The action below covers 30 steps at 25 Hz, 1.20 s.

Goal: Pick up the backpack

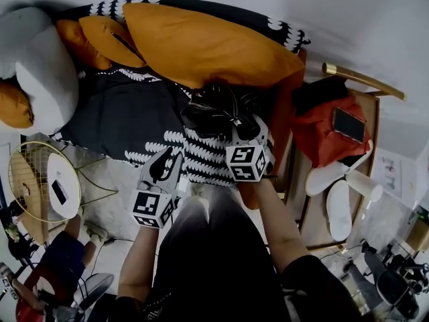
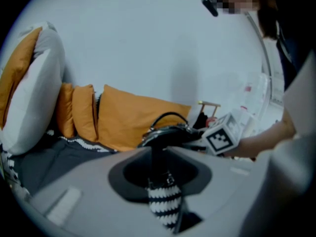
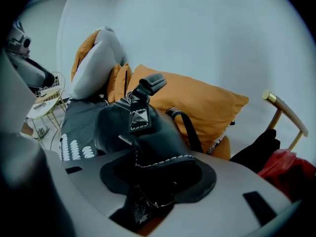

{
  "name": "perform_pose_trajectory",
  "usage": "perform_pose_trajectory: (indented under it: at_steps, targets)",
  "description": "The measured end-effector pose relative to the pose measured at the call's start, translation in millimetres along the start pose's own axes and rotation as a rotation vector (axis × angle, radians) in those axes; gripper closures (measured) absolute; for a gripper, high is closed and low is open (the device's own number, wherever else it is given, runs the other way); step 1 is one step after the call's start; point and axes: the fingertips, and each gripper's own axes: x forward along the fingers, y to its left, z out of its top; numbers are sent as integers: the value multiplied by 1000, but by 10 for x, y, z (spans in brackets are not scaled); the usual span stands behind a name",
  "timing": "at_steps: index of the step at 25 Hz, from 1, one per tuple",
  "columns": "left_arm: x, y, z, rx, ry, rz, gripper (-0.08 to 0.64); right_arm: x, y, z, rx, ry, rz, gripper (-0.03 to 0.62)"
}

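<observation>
The black leather backpack lies on the dark bed cover in front of the orange pillow. My right gripper reaches onto its right side. In the right gripper view the backpack's stitched flap runs into the right gripper, which is shut on it. My left gripper is lower left, at the bed's edge. In the left gripper view a black strap with a small buckle runs straight from the backpack into the left gripper, over the black-and-white blanket hem.
Orange pillows and a white cushion line the wall behind the backpack. A round wire side table stands left of the bed. To the right, a wooden stand holds a red bag, with white slippers beside it.
</observation>
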Motion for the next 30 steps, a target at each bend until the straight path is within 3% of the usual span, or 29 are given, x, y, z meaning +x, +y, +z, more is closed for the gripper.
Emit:
perform_pose_trajectory:
  at_steps: [9,20,30]
  targets:
    - [-99,107,12,6,-48,13,423,-261,200,93,6,-23,113,466]
    - [-490,450,17,7,-60,-38,408,-757,675,480,65,-64,182,477]
    - [-716,556,-50,-11,-73,-120,328,-1502,1020,888,144,-108,256,479]
